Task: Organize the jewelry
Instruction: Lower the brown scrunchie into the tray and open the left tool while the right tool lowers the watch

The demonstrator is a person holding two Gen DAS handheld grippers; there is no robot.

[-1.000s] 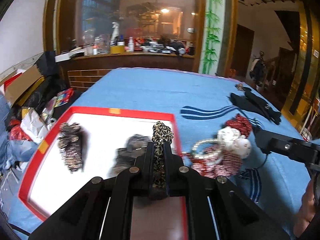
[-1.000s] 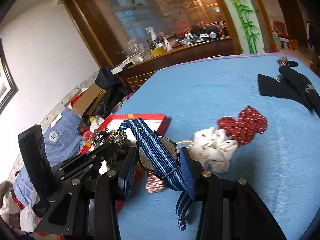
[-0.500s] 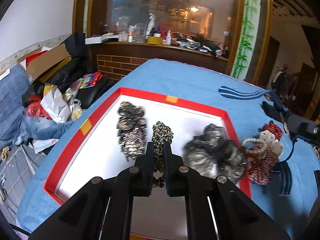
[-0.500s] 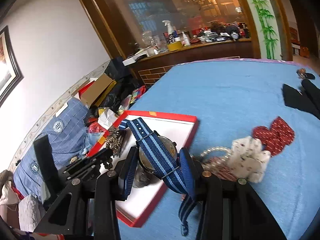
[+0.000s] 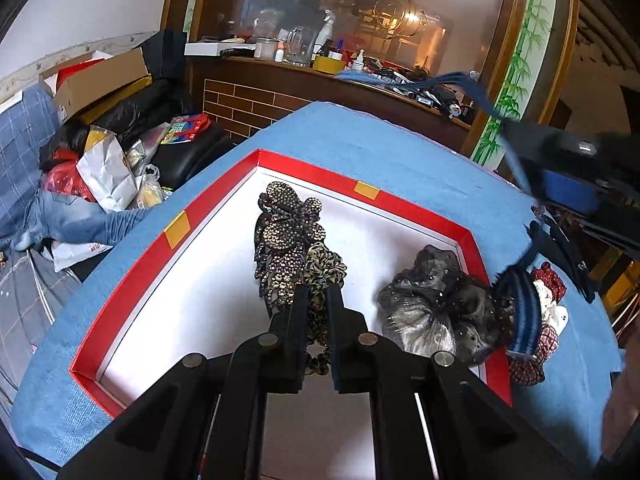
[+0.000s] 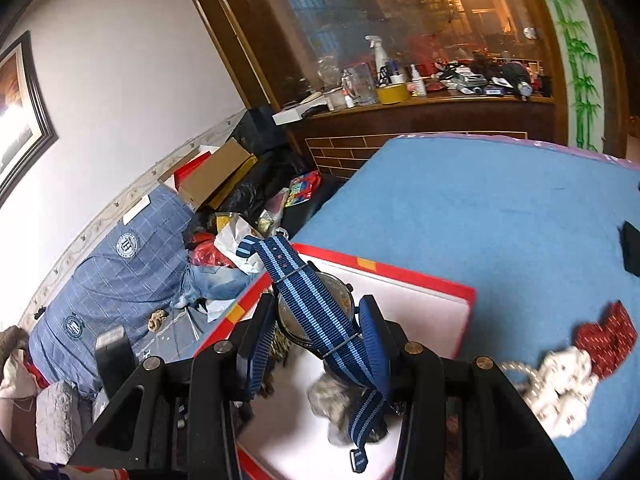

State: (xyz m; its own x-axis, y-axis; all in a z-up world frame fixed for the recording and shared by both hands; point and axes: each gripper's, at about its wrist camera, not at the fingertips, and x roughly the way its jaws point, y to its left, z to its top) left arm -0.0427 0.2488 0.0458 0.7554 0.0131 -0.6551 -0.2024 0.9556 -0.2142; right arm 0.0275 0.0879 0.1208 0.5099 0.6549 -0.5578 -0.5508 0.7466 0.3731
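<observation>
My left gripper (image 5: 317,294) is shut on a leopard-print scrunchie (image 5: 325,268) over the white floor of the red-rimmed box (image 5: 176,230). A beaded dark hair clip (image 5: 286,236) lies in the box just left of it, and a grey gauzy scrunchie (image 5: 436,312) lies at the box's right side. My right gripper (image 6: 318,312) is shut on a watch with a blue striped strap (image 6: 316,312), held above the box (image 6: 420,280). The strap also hangs blurred at the right of the left wrist view (image 5: 524,320).
On the blue tablecloth (image 6: 480,208) right of the box lie a white scrunchie (image 6: 560,380), a red patterned scrunchie (image 6: 608,332), a pearl bracelet and black items (image 6: 632,248). Clutter and boxes (image 5: 100,76) fill the floor at the left, beyond the table edge.
Both grippers have moved left over the box. The leopard scrunchie now sits beside the beaded clip. The watch has moved from above the box's right edge to above its inside.
</observation>
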